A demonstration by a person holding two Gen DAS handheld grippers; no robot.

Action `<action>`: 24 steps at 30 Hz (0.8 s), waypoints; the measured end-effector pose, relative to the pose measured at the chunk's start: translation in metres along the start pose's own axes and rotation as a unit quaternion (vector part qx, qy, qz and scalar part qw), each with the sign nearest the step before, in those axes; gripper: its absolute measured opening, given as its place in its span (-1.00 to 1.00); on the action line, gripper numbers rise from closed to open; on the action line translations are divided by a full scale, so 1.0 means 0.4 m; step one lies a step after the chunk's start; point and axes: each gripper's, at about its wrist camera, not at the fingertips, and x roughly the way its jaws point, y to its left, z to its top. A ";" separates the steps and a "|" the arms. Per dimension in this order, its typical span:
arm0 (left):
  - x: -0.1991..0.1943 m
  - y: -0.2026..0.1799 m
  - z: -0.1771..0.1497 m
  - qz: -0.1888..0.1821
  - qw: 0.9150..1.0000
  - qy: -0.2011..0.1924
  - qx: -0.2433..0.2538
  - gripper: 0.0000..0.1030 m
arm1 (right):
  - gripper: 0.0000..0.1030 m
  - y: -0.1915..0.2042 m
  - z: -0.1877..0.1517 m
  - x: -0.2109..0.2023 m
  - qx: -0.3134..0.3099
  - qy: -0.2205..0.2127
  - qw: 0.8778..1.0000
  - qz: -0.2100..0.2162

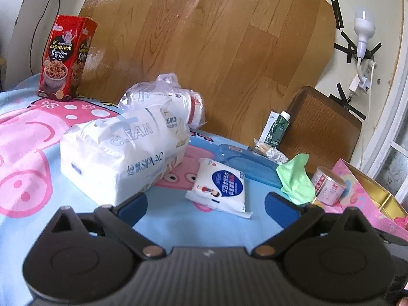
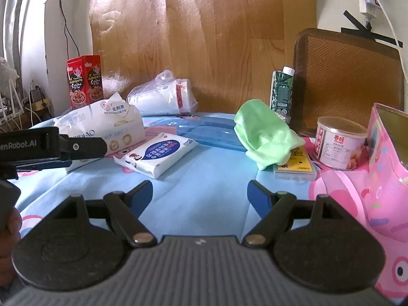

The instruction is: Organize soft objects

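- While both jaws gape empty, the left gripper faces one big tissue pack and one small tissue packet.
- Ahead-right of the right gripper: one green cloth.

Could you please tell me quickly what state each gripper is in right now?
Left gripper: open, nothing between its blue-padded fingers.
Right gripper: open, holding nothing.
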 end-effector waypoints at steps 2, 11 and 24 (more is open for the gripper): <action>-0.002 0.000 -0.001 0.002 1.000 -0.003 0.000 0.99 | 0.63 -0.001 0.000 -0.001 0.002 -0.002 1.000 0.000; -0.005 0.008 0.001 0.007 1.000 -0.008 -0.010 0.99 | 0.66 -0.001 0.000 -0.004 0.007 -0.005 1.000 0.001; -0.008 0.030 0.006 0.011 0.999 -0.013 -0.035 0.99 | 0.66 0.012 0.007 0.013 -0.010 0.013 1.000 0.007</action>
